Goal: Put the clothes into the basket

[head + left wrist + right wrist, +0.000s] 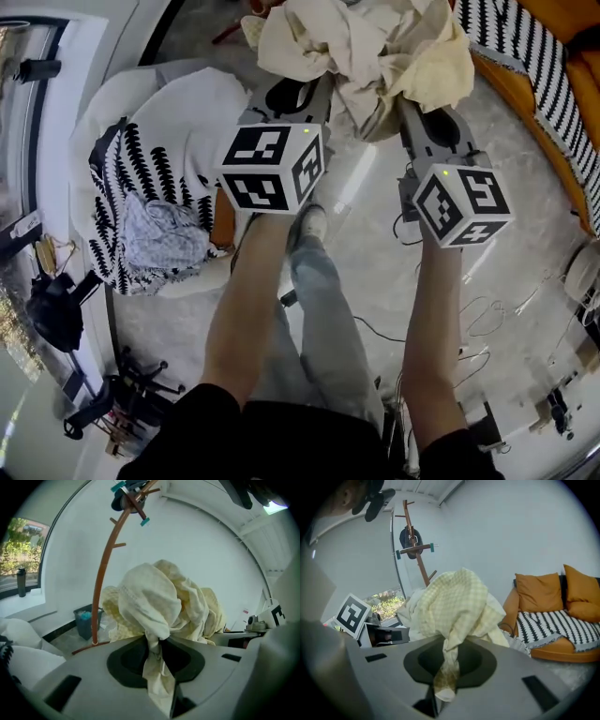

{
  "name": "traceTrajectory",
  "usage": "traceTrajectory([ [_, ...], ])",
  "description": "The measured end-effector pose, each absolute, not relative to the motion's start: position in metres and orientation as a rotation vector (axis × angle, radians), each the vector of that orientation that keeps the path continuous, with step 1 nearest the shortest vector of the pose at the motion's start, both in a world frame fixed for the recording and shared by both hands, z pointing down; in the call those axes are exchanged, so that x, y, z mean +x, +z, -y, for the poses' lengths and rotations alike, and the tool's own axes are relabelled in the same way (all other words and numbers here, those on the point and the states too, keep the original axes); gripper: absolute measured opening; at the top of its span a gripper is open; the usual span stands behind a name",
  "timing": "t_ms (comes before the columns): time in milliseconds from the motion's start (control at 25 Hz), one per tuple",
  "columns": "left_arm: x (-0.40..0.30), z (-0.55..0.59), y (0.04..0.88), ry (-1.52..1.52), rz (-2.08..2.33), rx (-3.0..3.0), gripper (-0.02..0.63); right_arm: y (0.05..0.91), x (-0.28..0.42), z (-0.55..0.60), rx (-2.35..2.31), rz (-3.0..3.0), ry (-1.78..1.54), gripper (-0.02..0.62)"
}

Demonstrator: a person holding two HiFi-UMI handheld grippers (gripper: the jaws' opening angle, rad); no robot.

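I have both grippers clamped on one pale yellow checked cloth (366, 47), held up off the floor. My left gripper (159, 663) pinches a twisted fold of it; the rest billows out at 12 o'clock from the jaws. My right gripper (443, 677) grips another twisted corner, with a short tail poking back past the pads and the bulk again at 12 o'clock. In the head view the cloth bunches across the tips of both grippers at the top of the frame. The white basket (94, 131) sits on the floor at about 9 o'clock from my left gripper, well apart from the cloth, with a black-and-white garment (141, 178) and a grey checked one (164, 234) inside.
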State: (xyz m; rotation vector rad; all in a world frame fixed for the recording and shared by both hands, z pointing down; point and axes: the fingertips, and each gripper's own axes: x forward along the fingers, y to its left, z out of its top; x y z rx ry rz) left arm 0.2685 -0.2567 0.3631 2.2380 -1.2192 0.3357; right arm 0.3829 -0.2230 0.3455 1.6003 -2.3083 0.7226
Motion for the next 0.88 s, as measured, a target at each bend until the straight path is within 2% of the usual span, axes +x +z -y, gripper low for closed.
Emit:
traceTrajectory([
  [240, 0.321, 0.306, 0.354, 0.319, 1.171, 2.34, 0.081, 0.335, 0.435, 0.27, 1.709, 2.285, 0.632, 0.054],
  [520, 0.338, 0.337, 0.382, 0.373, 1.158, 2.337, 0.081, 0.363, 0.45, 0.299, 1.735, 2.236, 0.6, 0.054],
  [600, 0.338, 0.34, 0.398, 0.47, 1.153, 2.344, 0.102, 0.38, 0.452, 0.303, 1.73, 2.178, 0.615, 0.062],
  [720, 0.317, 0.337, 0.426, 0.632, 1.202, 2.281, 0.192, 0.405, 0.451, 0.298, 1.706, 2.093, 0.638, 0.207],
  [880, 0.288, 0.323, 0.446, 0.647, 1.238, 2.192, 0.199, 0.427, 0.455, 0.277, 1.725, 2.032, 0.718, 0.207],
])
